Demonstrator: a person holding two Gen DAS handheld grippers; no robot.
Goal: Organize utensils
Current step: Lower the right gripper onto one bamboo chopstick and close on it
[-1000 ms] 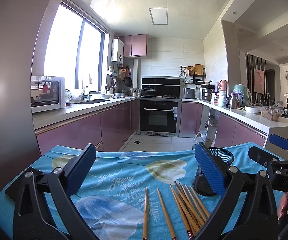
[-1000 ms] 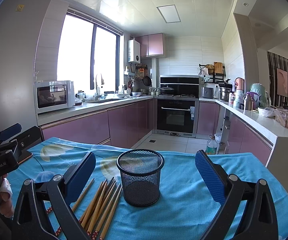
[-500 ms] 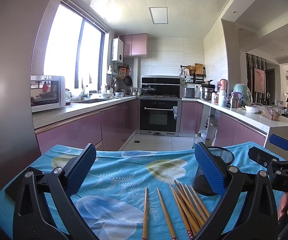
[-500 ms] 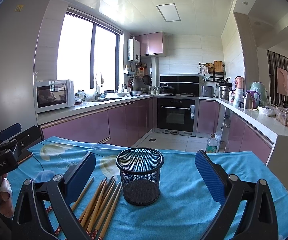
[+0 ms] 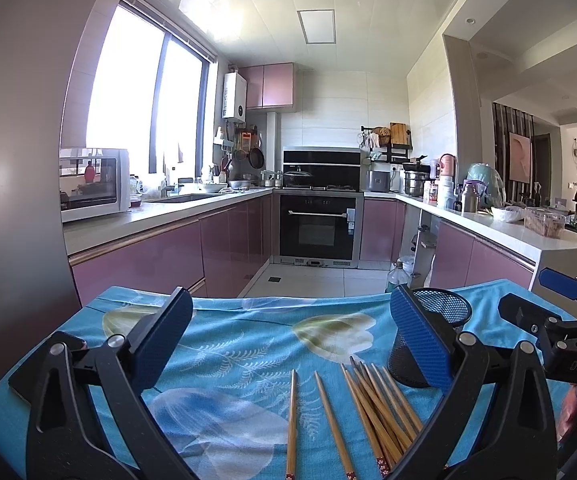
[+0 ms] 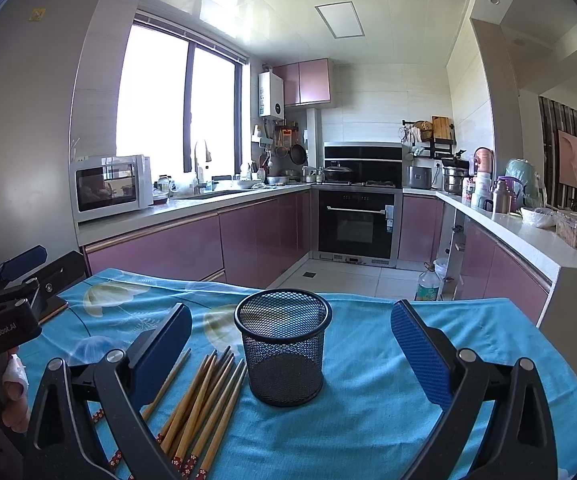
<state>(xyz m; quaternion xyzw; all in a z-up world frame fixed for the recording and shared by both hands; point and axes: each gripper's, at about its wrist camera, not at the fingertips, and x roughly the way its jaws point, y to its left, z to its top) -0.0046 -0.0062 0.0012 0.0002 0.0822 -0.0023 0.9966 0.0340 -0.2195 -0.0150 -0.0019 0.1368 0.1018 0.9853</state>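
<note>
Chopsticks lie loose on the table, on a blue floral cloth. Wooden, with red patterned ends nearest the cameras. Most sit bunched in a fan just left of a black mesh cup; the nearest sticks of the bunch are close against its base, contact uncertain. Two more lie apart from the bunch, further left, roughly parallel to each other. Cup stands upright, nothing visible inside it.

Left gripper: jaws wide apart, holding nothing, hovering low over the cloth with the two stray sticks between and ahead of its fingers. Its right finger overlaps the cup in the left wrist view.

Right gripper: jaws wide apart, holding nothing, the cup centred between its fingers but further forward, not touched.

Each gripper shows at the edge of the other's view, with a hand on its handle. Kitchen behind: purple cabinets, oven, microwave.
</note>
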